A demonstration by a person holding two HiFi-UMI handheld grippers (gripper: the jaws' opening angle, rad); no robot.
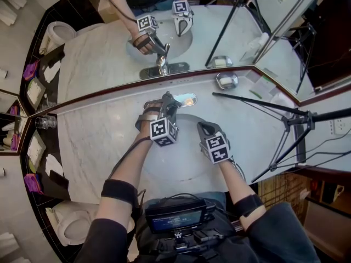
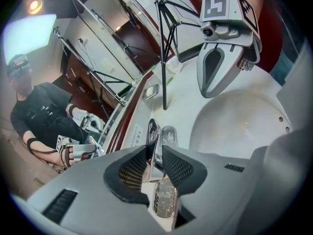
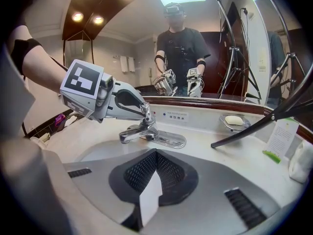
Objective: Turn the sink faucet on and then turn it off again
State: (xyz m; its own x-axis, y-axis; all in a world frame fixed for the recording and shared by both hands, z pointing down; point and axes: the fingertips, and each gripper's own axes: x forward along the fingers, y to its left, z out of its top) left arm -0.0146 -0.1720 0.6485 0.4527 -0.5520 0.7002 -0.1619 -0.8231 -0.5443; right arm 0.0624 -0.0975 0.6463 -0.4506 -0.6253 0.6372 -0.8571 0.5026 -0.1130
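At the frame's centre, the left gripper (image 1: 166, 105) is clamping the faucet handle (image 2: 152, 132) (chrome, just below the mirror (image 1: 98, 48)). The right gripper (image 3: 156, 153) is hovering clenched and empty over the sink (image 1: 184, 158).

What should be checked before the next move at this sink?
1. Grip: the left tool has the faucet handle between its jaws, which look closed on it: ok.
2. Firmness of that hold: cannot tell.
3. Water: no stream shows under the spout, so it looks off: ok.
4. Spare hand: the right tool is shut and empty over the basin, apart from the faucet: ok.
5. Obstacles: the tripod leg lies on the counter to the person's right, away from both tools: ok.
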